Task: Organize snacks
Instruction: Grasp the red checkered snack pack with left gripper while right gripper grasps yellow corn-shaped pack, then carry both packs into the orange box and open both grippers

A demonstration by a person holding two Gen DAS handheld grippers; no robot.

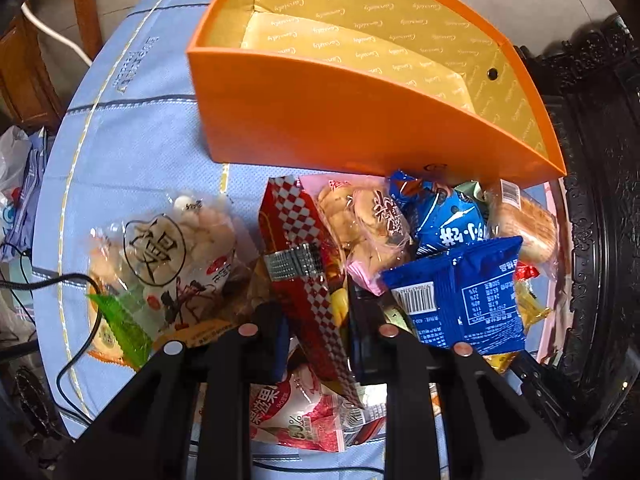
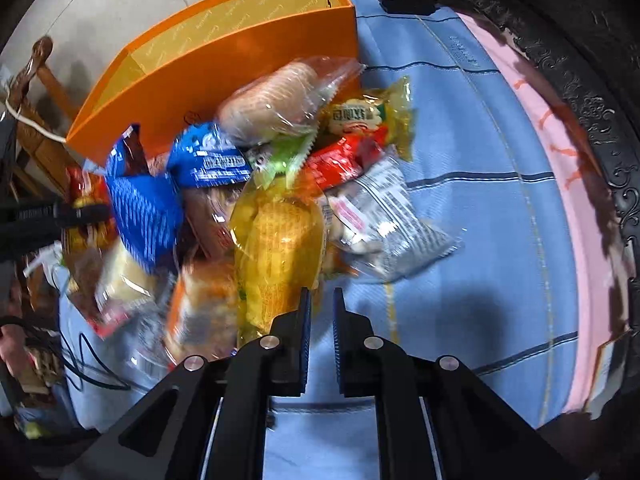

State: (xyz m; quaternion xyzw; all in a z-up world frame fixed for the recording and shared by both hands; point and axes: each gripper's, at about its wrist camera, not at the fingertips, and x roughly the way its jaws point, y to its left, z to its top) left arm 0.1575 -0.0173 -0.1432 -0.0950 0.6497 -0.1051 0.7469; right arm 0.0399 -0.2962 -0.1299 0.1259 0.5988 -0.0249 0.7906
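A heap of snack packets lies on the blue cloth in front of an open orange box (image 1: 320, 120), whose bottom is bare where it shows. My left gripper (image 1: 318, 320) points steeply down and is shut on a long red-and-white chequered packet (image 1: 296, 224) in the middle of the heap. A blue packet (image 1: 460, 292) and a clear bag of pale round snacks (image 1: 192, 240) lie to either side. My right gripper (image 2: 321, 316) stands shut over the cloth at the heap's near edge. Only a narrow slit shows between its pads. A yellow packet (image 2: 280, 248) touches its left finger (image 2: 304, 320). The orange box (image 2: 224, 80) stands behind.
The blue checked tablecloth (image 1: 132, 140) covers a round table. A dark carved frame (image 1: 600, 160) borders the right side, with a pink strip (image 2: 540, 160) along it. A black cable (image 1: 80, 320) trails at the left. A wooden chair (image 1: 24, 72) stands beyond the table edge.
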